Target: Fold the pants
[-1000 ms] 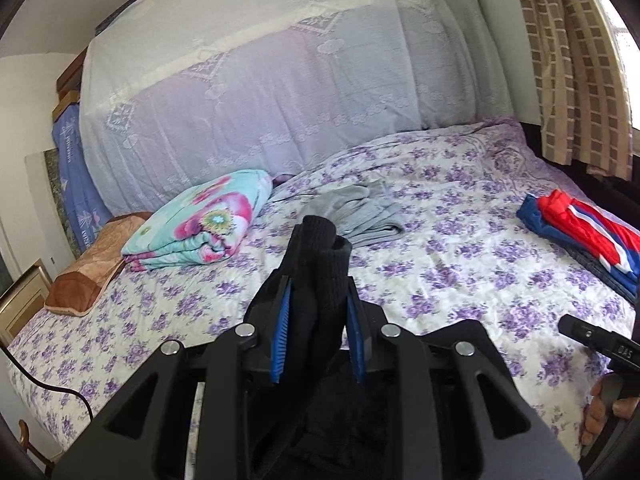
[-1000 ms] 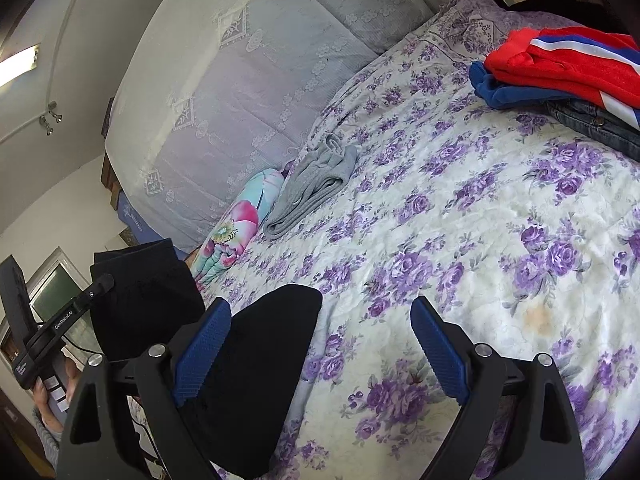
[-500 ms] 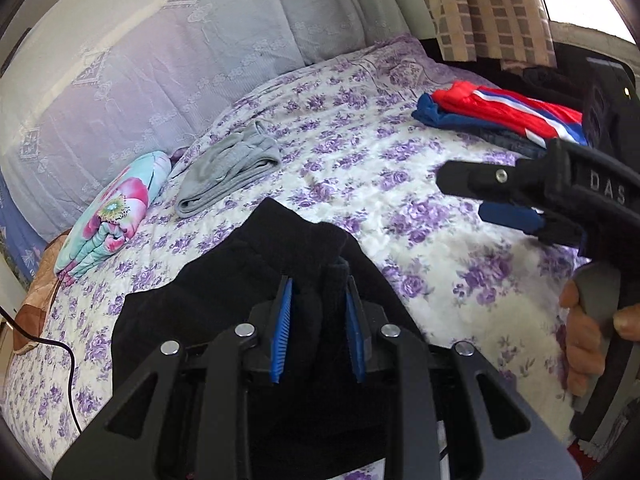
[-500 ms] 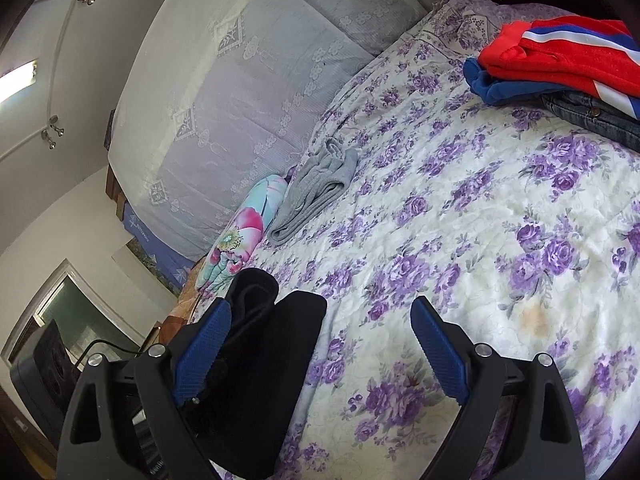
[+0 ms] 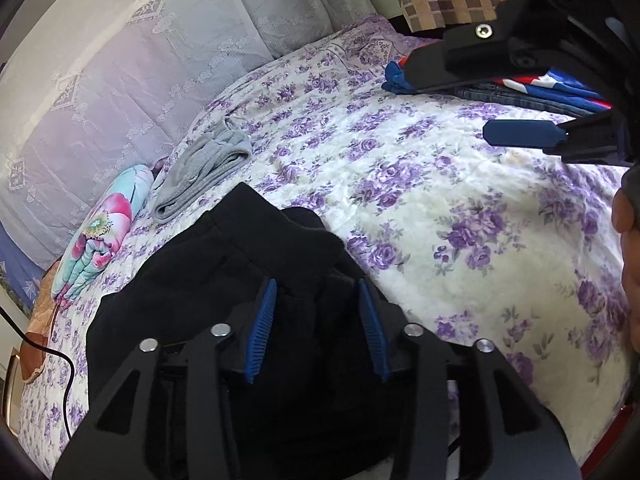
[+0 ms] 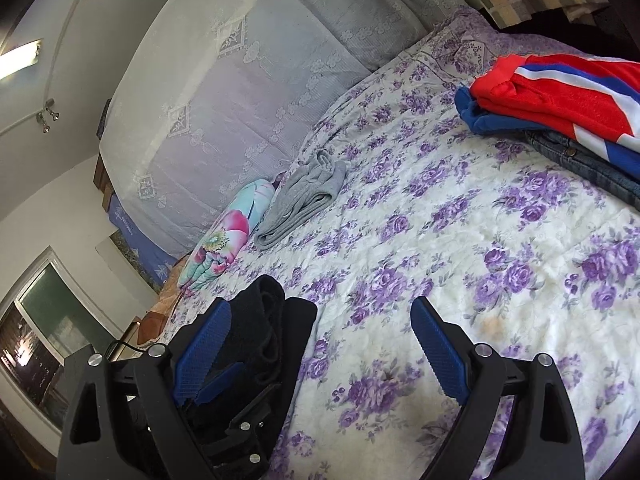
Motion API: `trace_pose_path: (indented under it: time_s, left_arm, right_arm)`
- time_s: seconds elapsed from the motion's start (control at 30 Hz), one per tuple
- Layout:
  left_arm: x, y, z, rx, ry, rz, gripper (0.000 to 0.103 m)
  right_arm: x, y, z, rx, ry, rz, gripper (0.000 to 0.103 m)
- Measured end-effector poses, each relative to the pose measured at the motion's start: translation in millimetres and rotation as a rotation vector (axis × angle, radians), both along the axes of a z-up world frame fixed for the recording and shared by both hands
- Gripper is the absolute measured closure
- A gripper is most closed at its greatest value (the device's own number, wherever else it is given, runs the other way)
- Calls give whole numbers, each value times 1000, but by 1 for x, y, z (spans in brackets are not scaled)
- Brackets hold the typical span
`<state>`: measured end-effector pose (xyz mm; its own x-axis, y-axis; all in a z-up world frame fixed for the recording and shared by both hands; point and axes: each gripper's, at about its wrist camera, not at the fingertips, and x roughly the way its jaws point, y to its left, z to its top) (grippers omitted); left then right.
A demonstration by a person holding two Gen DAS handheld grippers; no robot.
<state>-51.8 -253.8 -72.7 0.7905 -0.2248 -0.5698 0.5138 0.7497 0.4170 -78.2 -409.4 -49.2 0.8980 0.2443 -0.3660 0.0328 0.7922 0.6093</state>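
1. The bed (image 6: 460,240), under a purple-flowered cover, carries everything; its near edge lies just under both grippers.
2. The black pants (image 5: 224,280) lie bunched at the near edge of the bed, toward its left side, partly draped and not yet flat.
3. A stack of folded clothes (image 6: 560,100), red and blue over denim, sits at the right edge of the bed, well apart from the pants.
4. A grey garment (image 6: 308,200) and a flowered bundle (image 6: 224,244) lie near the far left edge, by the lace-covered headboard.
5. The left gripper (image 5: 316,328) has its fingers part-way closed around a thick gather of the black fabric; whether they are actually pressing it I cannot tell.
6. The right gripper (image 6: 320,352) has its fingers spread wide with nothing between them, just beside the pants' right edge.
7. The pants look soft, limp and light, likely to sag and crumple rather than hold shape. Better holds would be the waistband corners or a hem, 1 per gripper, so the cloth can be drawn taut.
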Motion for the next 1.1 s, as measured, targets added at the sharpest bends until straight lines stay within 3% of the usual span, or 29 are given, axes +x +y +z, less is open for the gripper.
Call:
trace_pose_path:
  time_s: [0.1, 0.27, 0.4, 0.6, 0.73, 0.83, 0.93, 1.03, 1.1]
  left_arm:
    - [3, 2, 3, -33, 27, 2, 55]
    - [8, 15, 17, -152, 86, 3, 53]
    - [10, 39, 39, -233, 48, 55, 46]
    - [22, 122, 83, -334, -65, 250, 39]
    - [33, 199, 99, -390, -75, 433, 35]
    - [36, 254, 97, -445, -17, 545, 35]
    - [33, 277, 82, -475, 28, 597, 30]
    - [36, 279, 59, -471, 72, 604, 30]
    - [40, 271, 46, -462, 107, 585, 30]
  right_arm:
    - [-2, -2, 0, -4, 7, -8, 11]
    - [-7, 5, 1, -26, 19, -2, 11]
    - [-10, 15, 3, -46, 35, 12, 11]
    - [-12, 30, 6, -77, 61, 31, 11]
    - [-8, 45, 18, -127, 51, 53, 11]
    - [-3, 66, 33, -176, 19, 91, 11]
    - [6, 97, 47, -260, -14, 163, 11]
    - [22, 115, 44, -346, 40, 166, 11]
    - [29, 109, 32, -301, 93, 150, 12]
